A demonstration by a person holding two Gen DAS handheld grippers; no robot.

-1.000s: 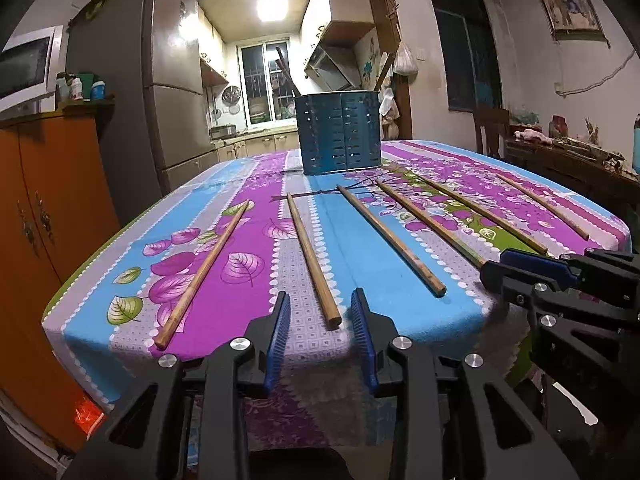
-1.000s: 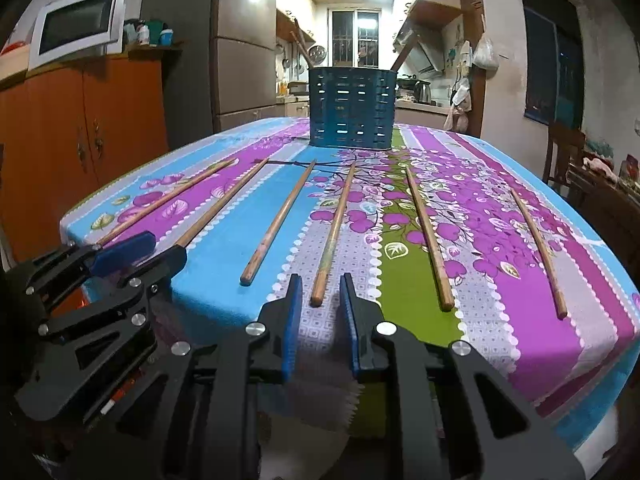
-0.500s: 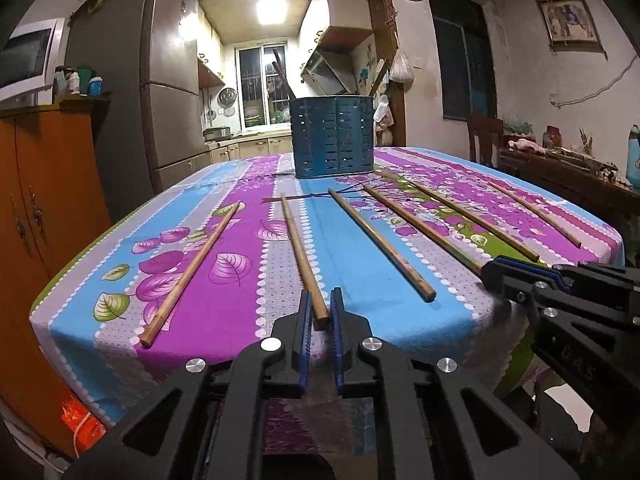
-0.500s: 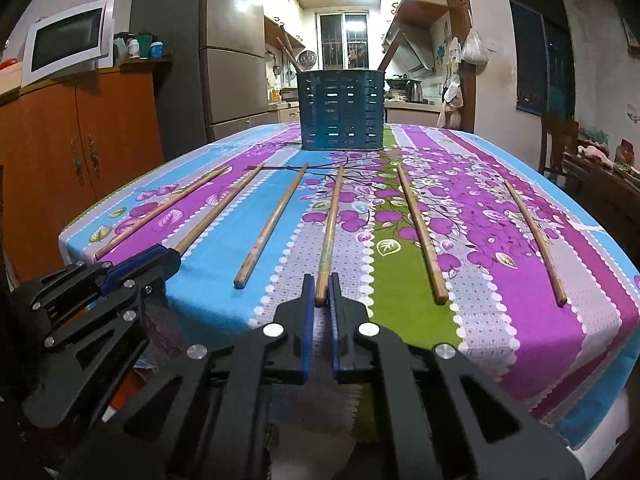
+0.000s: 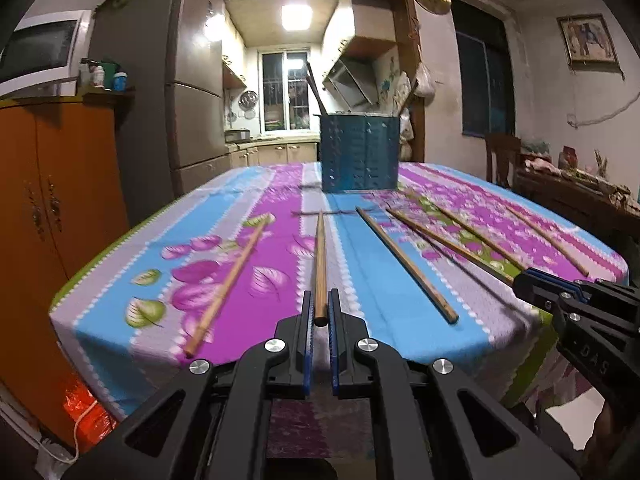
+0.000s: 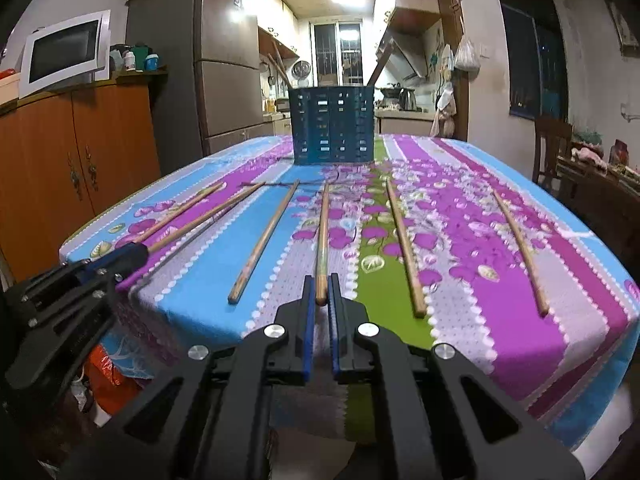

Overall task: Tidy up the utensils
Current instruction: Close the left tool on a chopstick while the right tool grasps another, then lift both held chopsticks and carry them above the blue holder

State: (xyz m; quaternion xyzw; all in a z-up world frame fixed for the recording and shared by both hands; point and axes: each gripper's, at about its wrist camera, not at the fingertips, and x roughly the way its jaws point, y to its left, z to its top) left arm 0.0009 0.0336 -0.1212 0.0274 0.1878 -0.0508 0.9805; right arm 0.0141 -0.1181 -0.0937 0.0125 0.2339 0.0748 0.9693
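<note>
Several long wooden chopsticks lie side by side on the striped flowered tablecloth (image 5: 360,280). My left gripper (image 5: 319,312) is shut on the near end of one chopstick (image 5: 320,256), lifted a little off the cloth. My right gripper (image 6: 321,294) is shut on the near end of another chopstick (image 6: 322,232). A blue perforated utensil holder (image 5: 359,153) stands at the far end of the table, also in the right wrist view (image 6: 333,125), with two sticks leaning in it. Each gripper shows at the edge of the other's view.
Loose chopsticks lie left (image 5: 228,280) and right (image 5: 404,256) of the left gripper, and beside the right gripper (image 6: 266,240) (image 6: 402,236) (image 6: 518,236). An orange cabinet (image 5: 56,208) and a fridge (image 5: 188,92) stand left; a chair (image 6: 554,148) stands right.
Both grippers closed from open onto chopstick ends, then lifted them slightly. Both held chopsticks now point straight ahead toward the holder.
</note>
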